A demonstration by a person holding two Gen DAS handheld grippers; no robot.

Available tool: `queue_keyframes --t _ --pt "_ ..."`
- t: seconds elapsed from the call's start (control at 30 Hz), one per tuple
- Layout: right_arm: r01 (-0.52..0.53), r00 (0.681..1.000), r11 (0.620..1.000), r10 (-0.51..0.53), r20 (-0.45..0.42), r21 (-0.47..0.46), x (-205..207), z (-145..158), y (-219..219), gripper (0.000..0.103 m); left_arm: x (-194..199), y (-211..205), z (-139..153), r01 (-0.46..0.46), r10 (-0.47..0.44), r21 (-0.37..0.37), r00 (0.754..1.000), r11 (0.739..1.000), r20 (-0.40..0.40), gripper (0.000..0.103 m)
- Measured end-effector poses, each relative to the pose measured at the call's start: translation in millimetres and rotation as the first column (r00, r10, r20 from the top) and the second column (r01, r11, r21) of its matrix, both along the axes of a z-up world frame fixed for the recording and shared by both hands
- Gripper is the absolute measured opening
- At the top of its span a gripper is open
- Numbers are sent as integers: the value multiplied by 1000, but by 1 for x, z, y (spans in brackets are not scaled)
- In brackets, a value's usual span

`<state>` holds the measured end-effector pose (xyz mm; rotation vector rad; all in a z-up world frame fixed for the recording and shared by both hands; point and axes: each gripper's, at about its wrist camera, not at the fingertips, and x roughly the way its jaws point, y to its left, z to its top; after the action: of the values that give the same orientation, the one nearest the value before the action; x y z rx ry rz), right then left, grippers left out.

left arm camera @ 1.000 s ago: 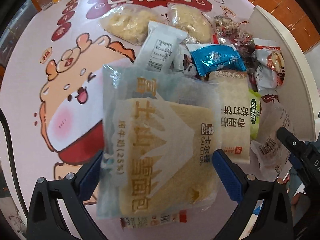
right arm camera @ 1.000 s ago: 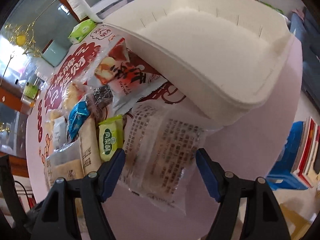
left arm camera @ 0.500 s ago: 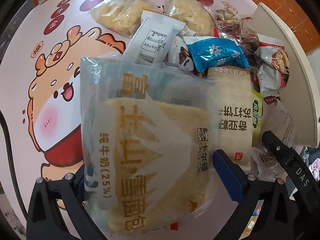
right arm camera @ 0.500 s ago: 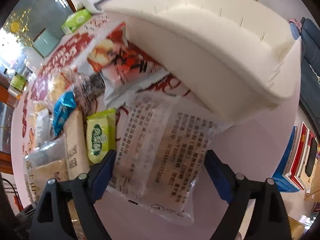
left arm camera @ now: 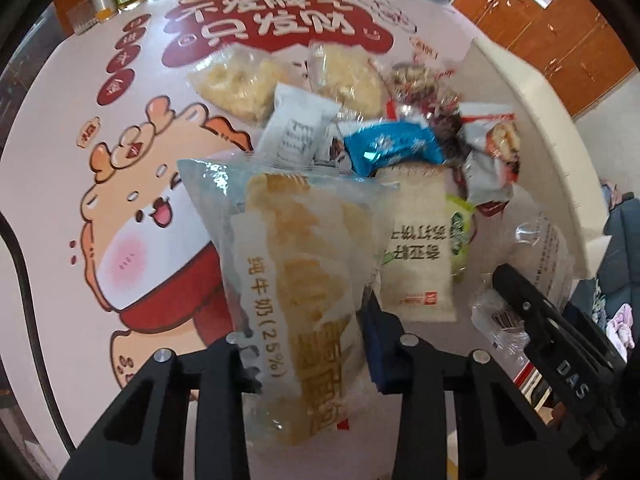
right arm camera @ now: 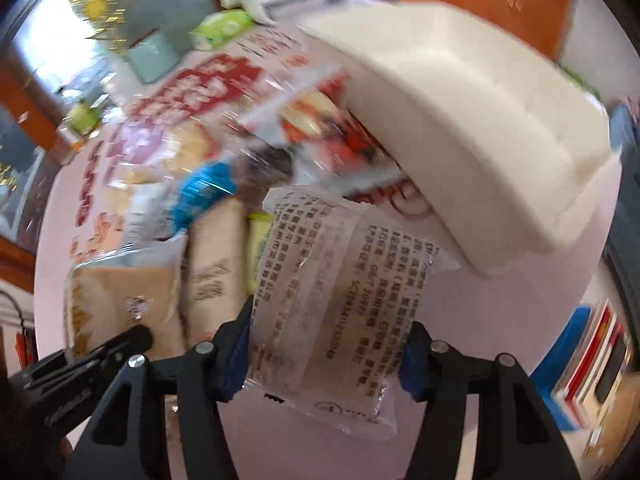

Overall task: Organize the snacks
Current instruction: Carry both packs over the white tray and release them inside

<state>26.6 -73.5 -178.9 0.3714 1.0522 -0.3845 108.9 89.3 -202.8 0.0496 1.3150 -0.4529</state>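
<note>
- Left gripper (left arm camera: 304, 344): black jaws with blue pads clamped on the bread packet (left arm camera: 296, 280), a soft, crinkled translucent film pouch, buckled between them.
- Right gripper (right arm camera: 324, 344): jaws closing, pads against the clear packet (right arm camera: 336, 292), a flat printed film held clear of the table.
- Snack pile (left arm camera: 380, 120): glossy wrappers on the smooth pink table (left arm camera: 48, 160).
- White bin (right arm camera: 480, 140): matte, rounded, just beyond.

Left gripper (left arm camera: 304, 350) built of black struts, silver screws, blue pads, right gripper (right arm camera: 324, 352) alike, "DAS" lettered
</note>
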Motion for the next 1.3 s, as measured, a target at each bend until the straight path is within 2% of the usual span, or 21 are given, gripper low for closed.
queue_keyframes --t 0.1,0.2,0.23,0.33,0.43,0.53,0.67,0.83,0.93,0.97,1.03,1.1,1.13,1.3 --pt "-65 996 997 67 66 -35 -3 29 9 60 -2 11 27 -7 9 -37 999 999 45 33" --pt "-117 982 989 129 137 -94 -4 61 12 60 -13 12 69 5 4 -65 991 998 132 33" --pt "-125 976 986 142 163 -112 -7 72 8 60 -16 16 90 11 1 -74 987 997 160 33" --pt "-118 962 980 152 225 -159 -17 100 -10 60 -26 6 127 25 0 -106 973 994 232 33" --pt "-102 948 975 156 277 -199 -27 128 -41 61 -33 -24 165 38 10 -153 953 988 304 33" --pt "-101 946 970 162 280 -221 -33 146 -77 62 -37 -63 189 52 15 -183 937 982 348 33" --pt "-127 948 966 185 261 -223 -36 157 -137 63 -46 -127 204 74 8 -197 922 978 388 33" --pt "-151 956 954 208 205 -261 -28 150 -194 65 -50 -196 198 52 31 -205 924 977 382 33" --pt "-189 960 945 235 154 -267 -22 141 -220 67 -47 -222 189 32 45 -205 931 978 363 35" --pt "-200 959 943 245 144 -267 -21 138 -227 69 -47 -232 186 30 44 -200 934 979 354 39" --pt "-229 954 938 270 134 -259 -20 131 -238 72 -47 -243 181 29 34 -184 942 983 333 54" --pt "-247 944 937 291 158 -248 -22 128 -244 74 -46 -249 178 6 49 -172 947 985 317 96" --pt "-255 939 936 300 170 -243 -23 128 -246 74 -46 -247 178 -17 74 -176 944 984 323 99" --pt "-292 925 932 333 185 -216 -21 130 -250 75 -51 -238 184 -81 144 -176 914 981 379 100"
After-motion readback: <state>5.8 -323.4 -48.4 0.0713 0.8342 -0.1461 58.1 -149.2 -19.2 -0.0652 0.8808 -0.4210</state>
